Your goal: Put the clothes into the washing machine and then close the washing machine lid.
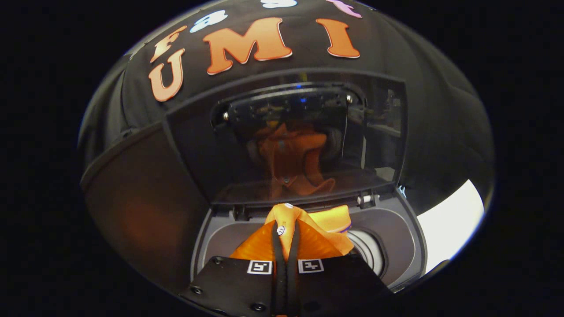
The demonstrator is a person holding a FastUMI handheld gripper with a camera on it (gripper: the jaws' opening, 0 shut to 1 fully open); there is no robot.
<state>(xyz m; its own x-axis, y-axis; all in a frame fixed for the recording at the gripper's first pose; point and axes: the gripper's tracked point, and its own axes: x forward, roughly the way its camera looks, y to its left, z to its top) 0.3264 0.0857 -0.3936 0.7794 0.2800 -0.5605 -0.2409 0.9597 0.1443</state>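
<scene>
The orange shirt point(304, 231) is pinched between the jaws of the gripper point(286, 251), which are drawn almost together with a fold of cloth pressed between both fingers. The bunched cloth, with a small button showing on it, hangs just ahead of the fingertips, above the open top of the washing machine point(396, 229). The drum opening point(368, 248) lies below the shirt, toward four o'clock from the fingertips.

The lid point(286, 141) stands raised at twelve o'clock beyond the shirt, its dark glass giving back an orange reflection of the cloth.

To do this step well, I would judge the shirt should be carried a little toward the drum opening and lowered until most of the cloth is inside before the jaws let go, so that no sleeve or hem drapes over the grey rim where the lid must later seat. The lid is untouched and open, so closing is yet to do.

A dark panel point(141, 198) sits at nine o'clock beside the machine, and a bright white patch point(449, 220) shows at three o'clock.
</scene>
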